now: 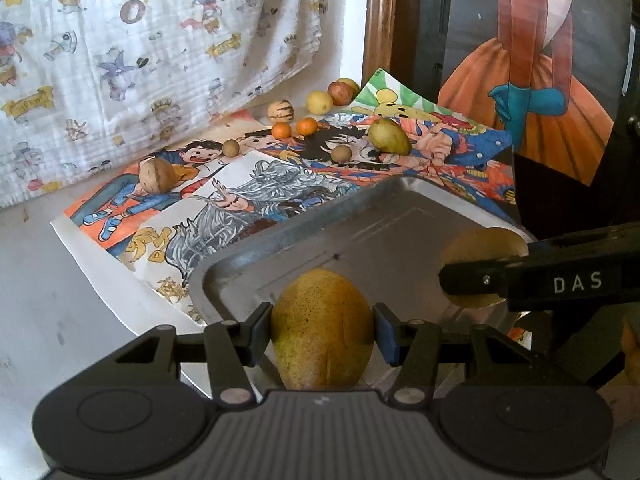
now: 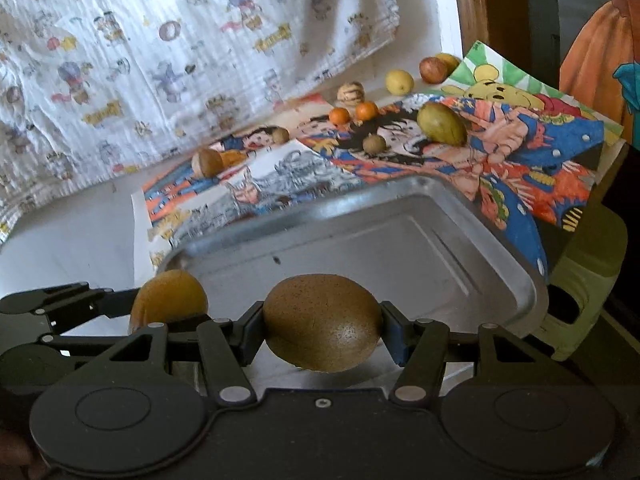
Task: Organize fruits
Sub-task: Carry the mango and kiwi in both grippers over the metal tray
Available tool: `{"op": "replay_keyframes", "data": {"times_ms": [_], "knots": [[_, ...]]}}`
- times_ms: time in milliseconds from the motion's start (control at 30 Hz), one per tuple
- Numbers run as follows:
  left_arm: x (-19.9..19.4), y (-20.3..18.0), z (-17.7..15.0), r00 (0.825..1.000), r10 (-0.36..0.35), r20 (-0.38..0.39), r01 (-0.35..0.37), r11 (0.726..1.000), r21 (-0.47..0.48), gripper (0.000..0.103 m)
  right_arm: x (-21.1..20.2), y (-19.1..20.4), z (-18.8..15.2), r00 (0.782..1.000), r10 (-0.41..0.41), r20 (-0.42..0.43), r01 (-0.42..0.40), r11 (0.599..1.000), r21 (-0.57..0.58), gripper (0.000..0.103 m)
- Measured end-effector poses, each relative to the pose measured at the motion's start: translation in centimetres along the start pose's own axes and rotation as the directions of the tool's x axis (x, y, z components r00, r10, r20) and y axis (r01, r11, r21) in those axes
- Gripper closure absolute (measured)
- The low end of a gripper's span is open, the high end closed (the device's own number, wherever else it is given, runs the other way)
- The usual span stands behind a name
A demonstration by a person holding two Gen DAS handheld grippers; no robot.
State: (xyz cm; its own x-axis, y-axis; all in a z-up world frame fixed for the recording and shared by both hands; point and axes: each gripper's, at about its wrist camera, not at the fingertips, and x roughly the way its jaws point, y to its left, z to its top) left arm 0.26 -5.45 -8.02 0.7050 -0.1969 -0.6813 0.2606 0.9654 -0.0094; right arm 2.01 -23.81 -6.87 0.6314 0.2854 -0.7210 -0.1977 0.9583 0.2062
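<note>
The left gripper (image 1: 322,330) is clamping its jaws on a yellow mango (image 1: 322,328), and the right gripper (image 2: 322,330) is gripping a brown fruit (image 2: 322,322), both hovering level over the near rim of the empty metal tray (image 2: 400,240). Opening them here could be sending the round fruit rolling off the rim onto the counter (image 1: 48,280). More fruit (image 1: 388,136) is lying on the posters (image 1: 224,196) beyond.
</note>
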Motion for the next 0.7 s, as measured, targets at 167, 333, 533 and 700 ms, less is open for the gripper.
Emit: {"op": "replay_keyframes", "data": {"times_ms": [167, 333, 533, 700], "knots": [[1.1, -0.5, -0.4, 1.0, 0.011, -0.016, -0.011, 1.0, 0.007, 0.045, 0.8, -0.4, -0.1, 1.0, -0.008, -0.002, 0.008, 1.0, -0.011, 0.042], [1.4, -0.7, -0.4, 1.0, 0.018, -0.013, -0.017, 1.0, 0.016, 0.045, 1.8, -0.7, -0.3, 1.0, -0.01, -0.023, 0.009, 1.0, -0.007, 0.041], [1.5, -0.7, -0.3, 1.0, 0.019, -0.015, -0.019, 1.0, 0.02, 0.045, 2.2, -0.8, -0.7, 1.0, -0.009, -0.026, 0.009, 1.0, -0.007, 0.041], [1.6, -0.5, -0.1, 1.0, 0.005, -0.009, -0.005, 1.0, 0.003, 0.045, 2.1, -0.7, -0.6, 1.0, -0.017, -0.011, 0.017, 1.0, -0.005, 0.041]]}}
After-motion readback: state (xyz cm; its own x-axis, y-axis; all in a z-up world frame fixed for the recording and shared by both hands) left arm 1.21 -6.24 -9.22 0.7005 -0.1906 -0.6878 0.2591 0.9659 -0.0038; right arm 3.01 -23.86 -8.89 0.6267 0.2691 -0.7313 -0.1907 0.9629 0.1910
